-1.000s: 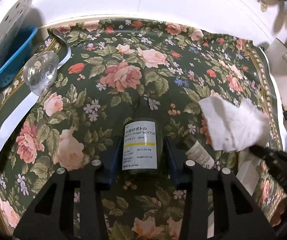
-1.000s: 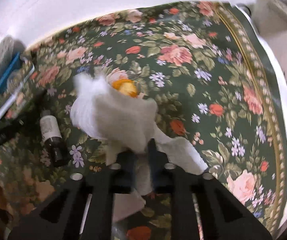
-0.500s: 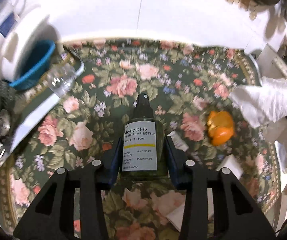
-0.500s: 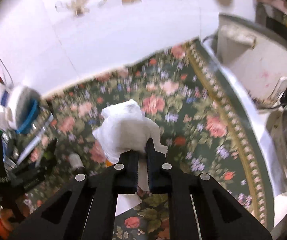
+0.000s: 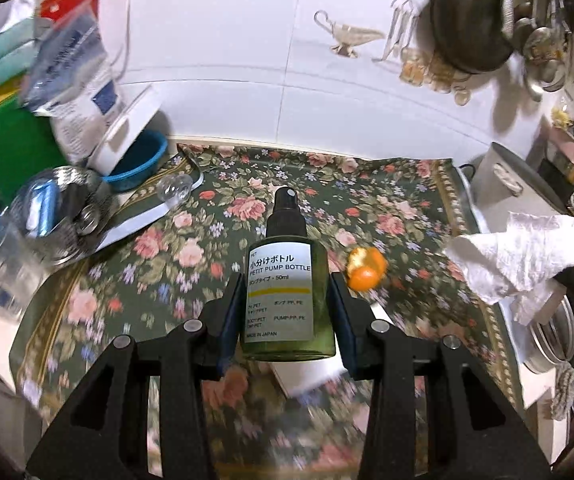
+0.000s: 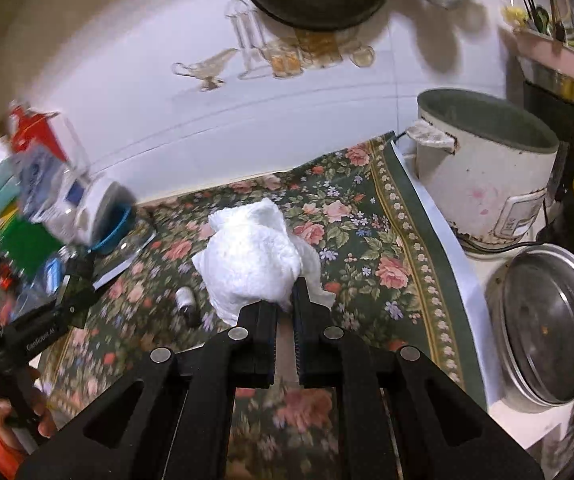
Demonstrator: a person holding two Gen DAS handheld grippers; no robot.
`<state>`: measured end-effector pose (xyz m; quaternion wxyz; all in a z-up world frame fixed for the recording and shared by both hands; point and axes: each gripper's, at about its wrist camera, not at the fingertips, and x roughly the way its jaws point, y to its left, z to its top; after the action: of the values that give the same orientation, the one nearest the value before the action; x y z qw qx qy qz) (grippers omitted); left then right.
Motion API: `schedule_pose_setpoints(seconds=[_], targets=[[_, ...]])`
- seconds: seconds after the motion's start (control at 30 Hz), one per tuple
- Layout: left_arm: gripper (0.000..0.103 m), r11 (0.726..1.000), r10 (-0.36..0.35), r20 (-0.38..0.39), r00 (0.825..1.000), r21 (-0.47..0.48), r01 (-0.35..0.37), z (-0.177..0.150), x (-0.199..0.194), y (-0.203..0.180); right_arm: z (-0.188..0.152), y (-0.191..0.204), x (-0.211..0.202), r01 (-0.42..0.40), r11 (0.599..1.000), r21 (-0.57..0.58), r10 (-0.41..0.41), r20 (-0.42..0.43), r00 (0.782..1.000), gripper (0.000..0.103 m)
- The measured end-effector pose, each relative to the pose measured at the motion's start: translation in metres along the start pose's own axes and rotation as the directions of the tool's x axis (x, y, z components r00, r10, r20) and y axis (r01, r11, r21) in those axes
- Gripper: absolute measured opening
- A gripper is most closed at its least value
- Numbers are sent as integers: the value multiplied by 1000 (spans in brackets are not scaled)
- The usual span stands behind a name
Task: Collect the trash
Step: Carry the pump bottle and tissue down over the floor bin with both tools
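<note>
In the left wrist view my left gripper (image 5: 287, 280) is shut on a green pump bottle (image 5: 283, 300) with a white label, held upright above the floral cloth (image 5: 387, 200). An orange peel (image 5: 365, 268) lies on the cloth just right of it. My right gripper (image 6: 285, 300) is shut on a crumpled white paper towel (image 6: 251, 256), which hangs above the cloth; the towel (image 5: 515, 256) also shows at the left wrist view's right edge. A small dark bottle (image 6: 187, 300) lies on the cloth under the towel. The left gripper's fingers (image 6: 79, 276) show at the far left.
A white rice cooker (image 6: 483, 184) and a metal pot with a lid (image 6: 547, 328) stand right of the cloth. At the left are a blue bowl (image 5: 139, 160), a clear glass (image 5: 175, 188), bags and metal items. A hand (image 6: 19, 420) grips the left tool.
Both grippers have risen and pulled back from the cloth, each keeping its grip. The towel came up off the orange peel, which now lies bare. More of the wall and counter shows.
</note>
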<state>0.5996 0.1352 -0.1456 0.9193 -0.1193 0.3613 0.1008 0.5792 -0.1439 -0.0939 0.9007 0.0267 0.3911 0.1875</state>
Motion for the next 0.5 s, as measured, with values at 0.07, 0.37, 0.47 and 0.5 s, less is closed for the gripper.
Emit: schedule_pose_setpoints(seconds=[0.07, 0.37, 0.47, 0.5], targets=[[41, 1000, 1, 7, 1000, -2, -1, -12, -20, -5, -6, 3, -15, -13, 1000, -16, 13, 6, 1000, 7], [41, 999, -45, 12, 999, 19, 45, -56, -83, -6, -39, 37, -63, -55, 998, -41, 56, 27, 998, 7], [41, 997, -70, 23, 997, 42, 69, -73, -102, 4, -54, 54, -77, -48, 998, -47, 50, 37, 998, 7], [41, 996, -80, 25, 997, 52, 78, -79, -109, 8, -61, 62, -83, -43, 998, -47, 45, 41, 998, 7]])
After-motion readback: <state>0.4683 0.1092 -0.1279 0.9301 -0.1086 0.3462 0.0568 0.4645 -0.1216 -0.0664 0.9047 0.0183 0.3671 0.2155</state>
